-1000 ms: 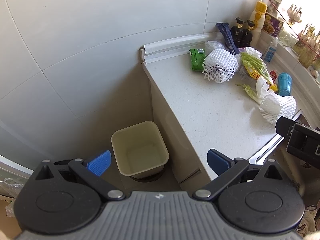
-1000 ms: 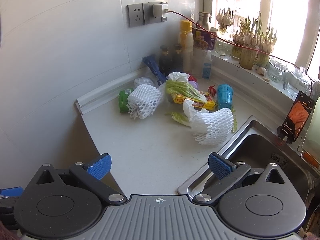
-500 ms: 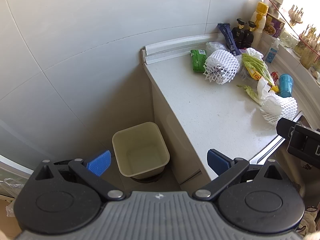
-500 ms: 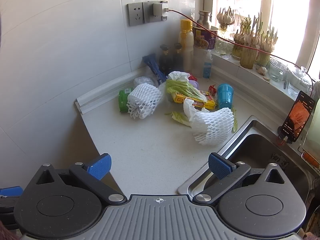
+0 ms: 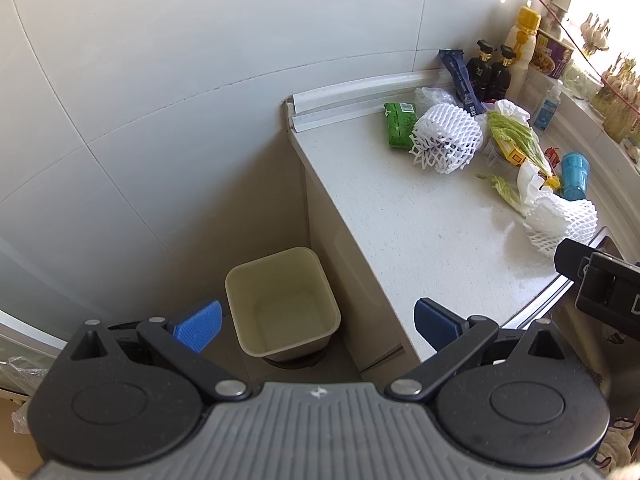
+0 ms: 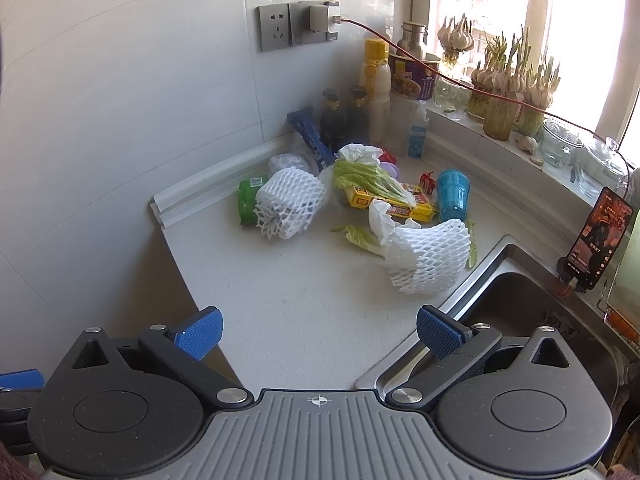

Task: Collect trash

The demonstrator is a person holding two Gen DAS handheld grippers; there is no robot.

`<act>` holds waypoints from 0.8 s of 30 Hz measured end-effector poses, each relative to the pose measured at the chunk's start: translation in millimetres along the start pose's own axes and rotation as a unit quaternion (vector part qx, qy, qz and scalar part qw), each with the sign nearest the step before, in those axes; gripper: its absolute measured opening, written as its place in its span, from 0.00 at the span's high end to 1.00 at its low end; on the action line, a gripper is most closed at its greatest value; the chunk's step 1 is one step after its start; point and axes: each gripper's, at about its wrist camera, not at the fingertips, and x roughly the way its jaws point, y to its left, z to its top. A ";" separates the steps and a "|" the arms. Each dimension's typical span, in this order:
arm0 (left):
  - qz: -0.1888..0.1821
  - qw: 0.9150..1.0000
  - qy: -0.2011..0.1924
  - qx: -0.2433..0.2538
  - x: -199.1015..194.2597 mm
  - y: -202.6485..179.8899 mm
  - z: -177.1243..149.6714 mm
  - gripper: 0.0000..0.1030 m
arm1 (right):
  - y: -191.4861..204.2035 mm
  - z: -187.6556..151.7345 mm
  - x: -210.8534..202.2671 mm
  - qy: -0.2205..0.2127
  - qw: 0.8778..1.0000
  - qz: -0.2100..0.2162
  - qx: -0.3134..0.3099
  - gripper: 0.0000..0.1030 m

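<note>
Trash lies at the back of the white counter: two white foam fruit nets, a green packet, cabbage leaves, a yellow box, a blue cup and a blue wrapper. A cream bin stands empty on the floor beside the counter's end. My left gripper hangs open above the bin. Over the counter's front edge my right gripper is open too, holding nothing.
A steel sink lies right of the counter. Bottles, jars and sprouting garlic line the corner and windowsill. A phone leans by the sink, its red cable running to a wall socket. Tiled walls close the left side.
The left wrist view has drifted slightly, so the bin and counter sit a little lower and rightwards in frame. The right wrist view has barely shifted. Both grippers stay open and empty.
</note>
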 end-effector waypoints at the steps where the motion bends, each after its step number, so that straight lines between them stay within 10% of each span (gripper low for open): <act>1: 0.000 1.000 0.000 -0.001 0.1 0.1 0.2 0.00 | 0.0 0.0 0.1 0.000 1.000 0.000 0.000 0.00; 24: -0.002 1.000 0.000 -0.005 7.7 -4.4 10.2 0.00 | -2.7 11.7 19.1 0.006 1.000 0.004 -0.001 0.00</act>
